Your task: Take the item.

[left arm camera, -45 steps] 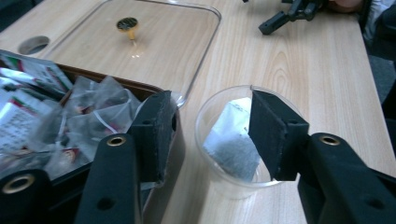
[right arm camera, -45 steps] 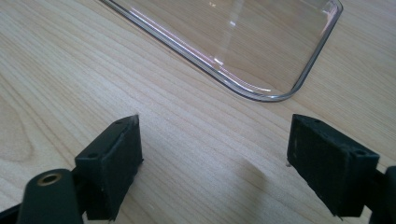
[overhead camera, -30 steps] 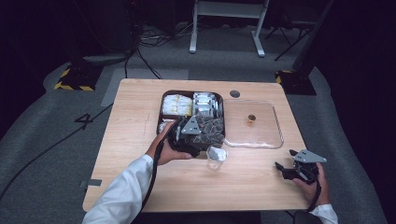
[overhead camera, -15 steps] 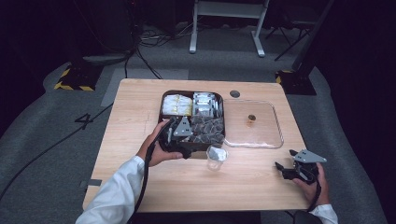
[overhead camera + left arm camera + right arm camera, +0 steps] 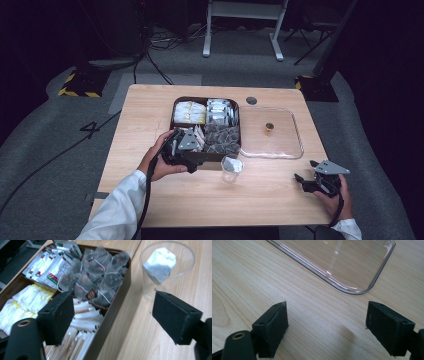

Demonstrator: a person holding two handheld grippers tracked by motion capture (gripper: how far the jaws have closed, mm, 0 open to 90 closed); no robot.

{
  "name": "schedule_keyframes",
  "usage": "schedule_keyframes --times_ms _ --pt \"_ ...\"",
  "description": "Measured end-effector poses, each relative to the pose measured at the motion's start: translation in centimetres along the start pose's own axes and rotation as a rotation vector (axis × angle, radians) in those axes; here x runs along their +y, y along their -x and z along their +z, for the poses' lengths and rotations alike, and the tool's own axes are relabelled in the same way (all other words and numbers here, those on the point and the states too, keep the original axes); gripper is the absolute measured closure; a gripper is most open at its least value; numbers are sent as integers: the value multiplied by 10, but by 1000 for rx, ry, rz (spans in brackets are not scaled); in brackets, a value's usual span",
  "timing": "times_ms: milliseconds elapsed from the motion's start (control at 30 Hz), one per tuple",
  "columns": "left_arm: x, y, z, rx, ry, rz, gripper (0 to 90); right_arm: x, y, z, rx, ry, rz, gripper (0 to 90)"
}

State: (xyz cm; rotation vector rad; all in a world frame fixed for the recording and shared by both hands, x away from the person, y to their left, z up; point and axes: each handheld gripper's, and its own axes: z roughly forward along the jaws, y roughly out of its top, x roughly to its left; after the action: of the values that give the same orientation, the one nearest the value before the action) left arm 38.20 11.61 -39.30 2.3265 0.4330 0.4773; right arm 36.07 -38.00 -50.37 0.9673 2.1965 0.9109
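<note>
In the clear plastic cup [image 5: 232,169], standing on the worktop [image 5: 150,115] just near of the tea box's [image 5: 174,106] right corner, a white tea bag [image 5: 160,262] leans against the wall, already let go. From the left gripper [image 5: 186,148] the cup lies to the right and slightly nearer the person; that gripper's fingers [image 5: 58,317] have just been spreading and stand released with nothing between them, one over the box's paper sticks, the other over bare wood just beside the cup. The right gripper [image 5: 314,181] rests well apart at the near right, its fingers [image 5: 271,326] also released and empty, with the transparent lid [image 5: 272,133] just beyond. The left hand [image 5: 159,162] is the nearer to cup and box, so I judge the next pick falls to it.
</note>
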Motion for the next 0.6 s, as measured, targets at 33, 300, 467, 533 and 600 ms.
schedule_keyframes --times_ms 33,300,467,533,600 --pt "-2 0 -1 7 -6 3 173 0 0 0 0 1 1 182" --pt "-18 0 -7 42 -35 -3 174 0 0 0 0 0 1 182" --pt "-30 -1 -11 67 -62 -8 174 0 0 0 -1 1 0 182" --pt "-35 0 -12 78 -69 -11 174 0 0 0 -1 1 0 182" --pt "-42 0 -14 87 -74 -18 175 0 0 0 -2 0 1 182"
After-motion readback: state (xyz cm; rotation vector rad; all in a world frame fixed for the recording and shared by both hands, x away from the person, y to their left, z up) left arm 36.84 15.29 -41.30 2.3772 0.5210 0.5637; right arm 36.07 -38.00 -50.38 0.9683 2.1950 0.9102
